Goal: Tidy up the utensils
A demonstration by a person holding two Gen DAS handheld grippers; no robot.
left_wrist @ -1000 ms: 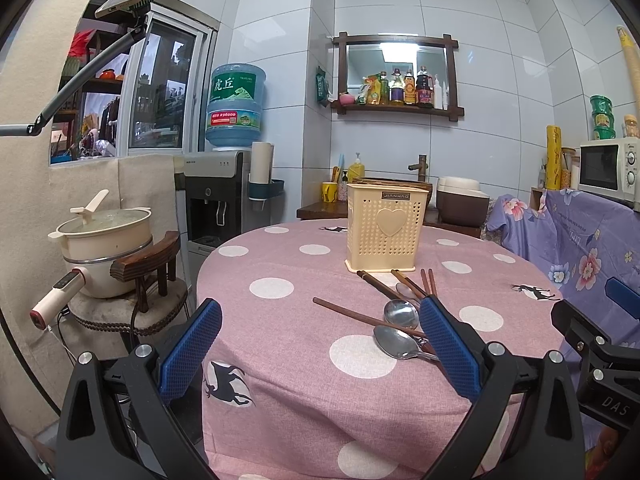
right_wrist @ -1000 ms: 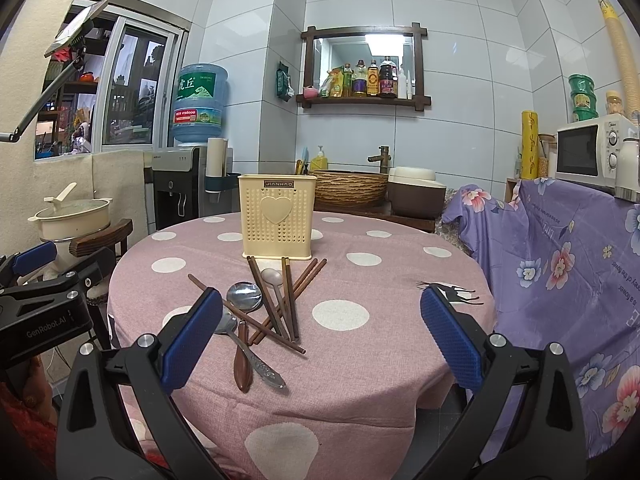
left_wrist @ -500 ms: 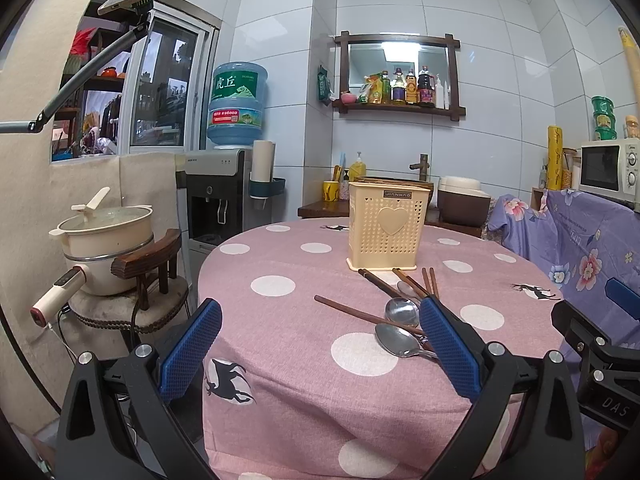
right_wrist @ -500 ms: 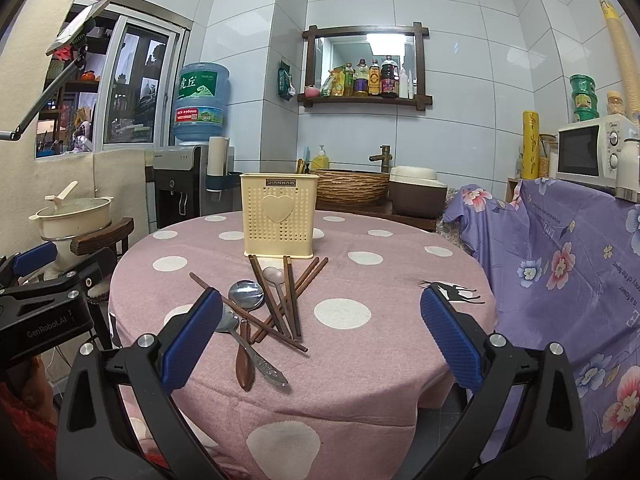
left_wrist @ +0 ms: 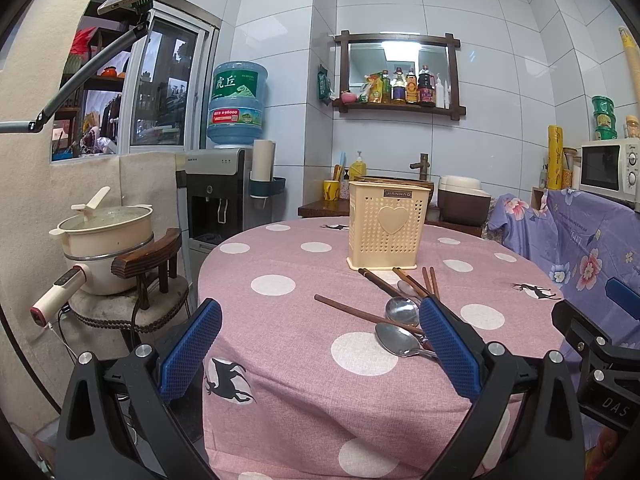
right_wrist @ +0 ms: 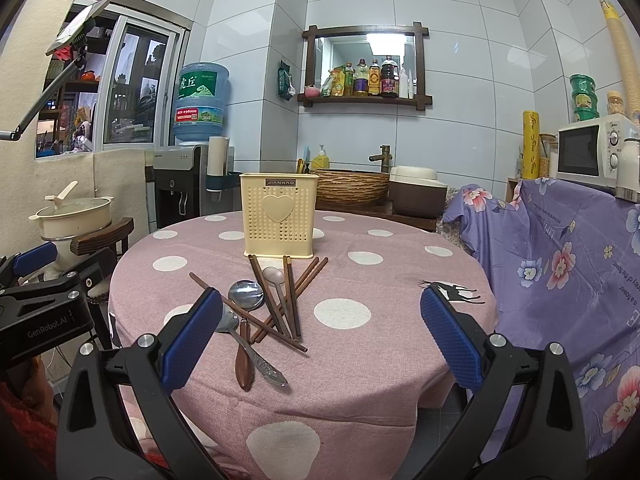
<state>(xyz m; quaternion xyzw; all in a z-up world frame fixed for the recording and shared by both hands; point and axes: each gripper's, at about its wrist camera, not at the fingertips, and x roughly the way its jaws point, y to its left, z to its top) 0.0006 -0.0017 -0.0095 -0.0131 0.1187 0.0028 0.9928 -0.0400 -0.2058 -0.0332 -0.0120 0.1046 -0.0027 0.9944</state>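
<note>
Little change is noted since a second ago: both hand-held grippers, left (left_wrist: 320,344) and right (right_wrist: 320,332), are held wide open and empty; utensils (right_wrist: 272,304) lie untouched before holder (right_wrist: 279,216). Sorting not begun.

We see a round table under a matt pink woven cloth with white dots (right_wrist: 344,364). On it stands a cream perforated plastic holder (right_wrist: 279,216), smooth and faintly glossy. Dark brown wooden chopsticks (right_wrist: 293,300) look satin-smooth; the polished metal spoons (right_wrist: 245,295) mirror the room. Our grippers' blue pads (right_wrist: 450,334) appear finely textured rubber.
</note>
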